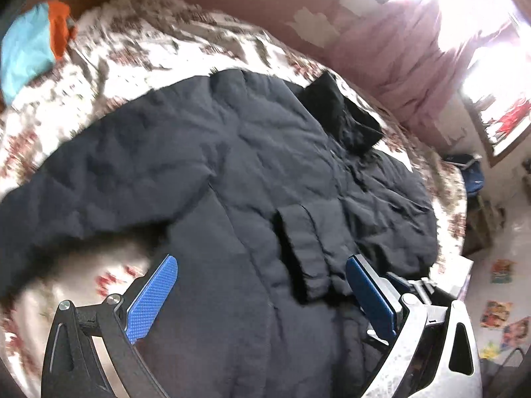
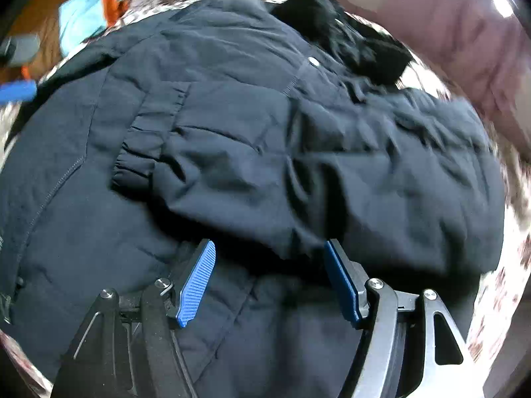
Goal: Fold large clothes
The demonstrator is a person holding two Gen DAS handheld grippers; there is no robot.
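Note:
A large dark navy padded jacket lies spread on a bed with a floral sheet. Its black fur-trimmed hood lies at the far end. One sleeve reaches out to the left; the other sleeve, with its cuff, is folded over the body. My left gripper is open above the jacket's lower part, holding nothing. In the right wrist view the jacket fills the frame, with the folded sleeve's cuff and hood. My right gripper is open just above the fabric.
A light blue and orange cloth lies at the bed's far left corner. A pink curtain hangs by a bright window at the right. The floor with colourful tiles lies beyond the bed's right edge.

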